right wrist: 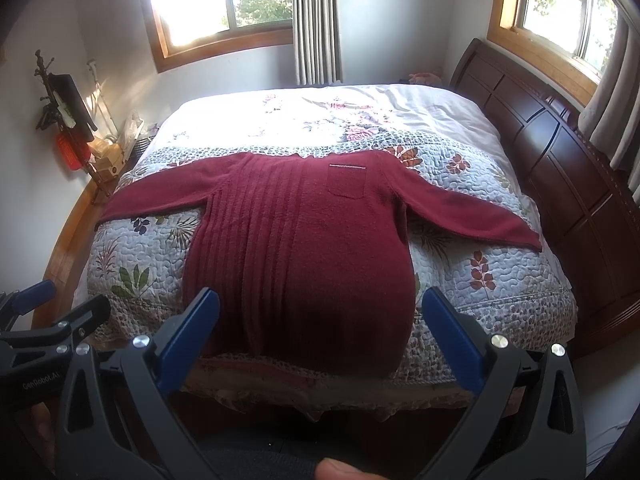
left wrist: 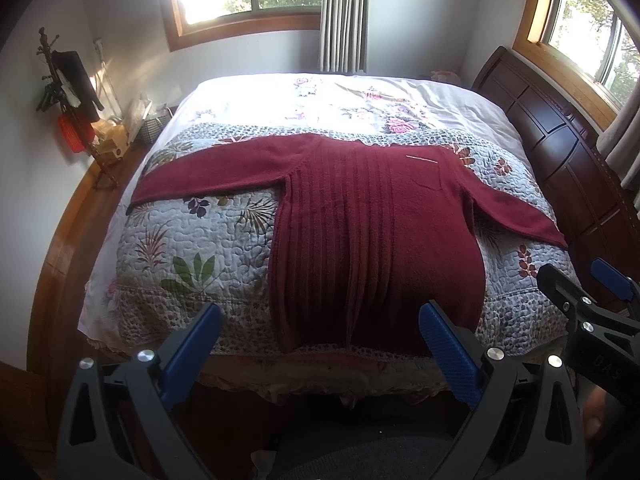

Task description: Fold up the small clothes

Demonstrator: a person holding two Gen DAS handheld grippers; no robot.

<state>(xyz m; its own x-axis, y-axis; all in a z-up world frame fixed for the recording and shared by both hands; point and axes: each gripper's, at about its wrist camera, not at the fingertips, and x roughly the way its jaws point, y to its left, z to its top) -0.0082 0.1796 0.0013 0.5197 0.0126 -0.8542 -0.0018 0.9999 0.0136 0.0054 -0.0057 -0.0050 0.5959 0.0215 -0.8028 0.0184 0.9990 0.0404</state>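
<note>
Red sweater (left wrist: 372, 232) lies flat beyond 2 wide-spread grippers (left wrist: 320, 344) (right wrist: 320, 340), seemingly untouched.

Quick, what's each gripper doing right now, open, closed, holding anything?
Left gripper: open, holding nothing, short of the red sweater.
Right gripper: open, holding nothing, also short of the sweater.

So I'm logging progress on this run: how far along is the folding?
Done: the red sweater lies spread flat on the quilted bed, both sleeves stretched out. In hand: nothing; the left gripper and right gripper are both open, short of the hem. Left: every fold, as sleeves and body are unfolded.
</note>
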